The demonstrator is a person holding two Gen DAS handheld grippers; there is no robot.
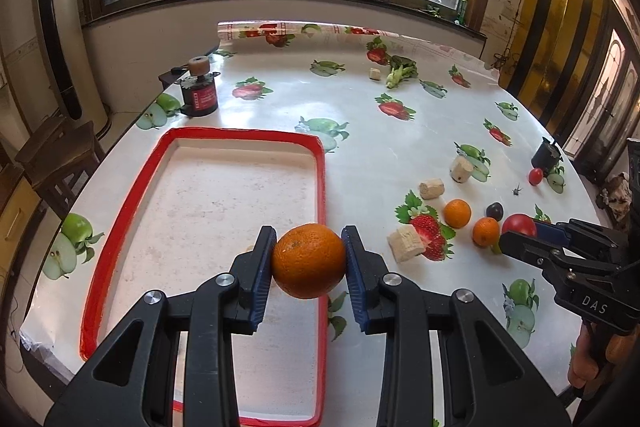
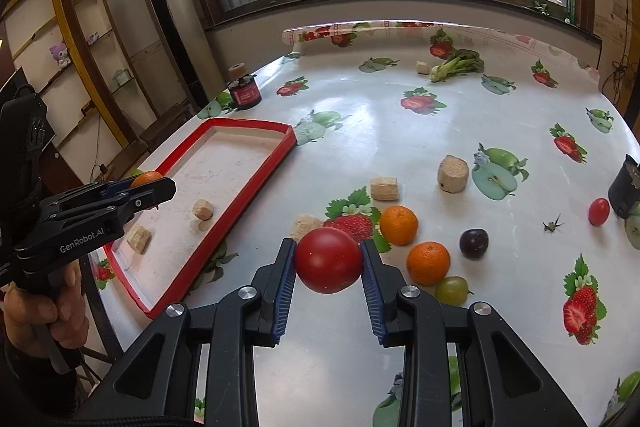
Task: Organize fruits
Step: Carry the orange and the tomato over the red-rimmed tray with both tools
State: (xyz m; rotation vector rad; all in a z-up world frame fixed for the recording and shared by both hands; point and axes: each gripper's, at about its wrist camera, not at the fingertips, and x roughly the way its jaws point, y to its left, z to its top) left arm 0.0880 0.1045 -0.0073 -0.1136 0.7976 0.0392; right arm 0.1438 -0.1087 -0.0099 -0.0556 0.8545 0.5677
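My left gripper (image 1: 309, 259) is shut on a large orange (image 1: 309, 261) and holds it above the near right edge of the red-rimmed tray (image 1: 120, 227). My right gripper (image 2: 329, 261) is shut on a red tomato (image 2: 329, 259) above the table, right of the tray (image 2: 256, 195). It also shows in the left wrist view (image 1: 520, 239). On the table lie two small oranges (image 2: 399, 225) (image 2: 428, 263), a dark plum (image 2: 473, 243), a green grape (image 2: 452, 289) and a cherry tomato (image 2: 599, 211).
Several cork pieces lie on the table (image 2: 384, 188) (image 2: 453, 173), and two in the tray (image 2: 203, 209) (image 2: 139, 239). A dark jar (image 2: 245, 91) stands at the far left, a black cup (image 2: 624, 187) at the right edge, greens (image 2: 458, 63) at the back.
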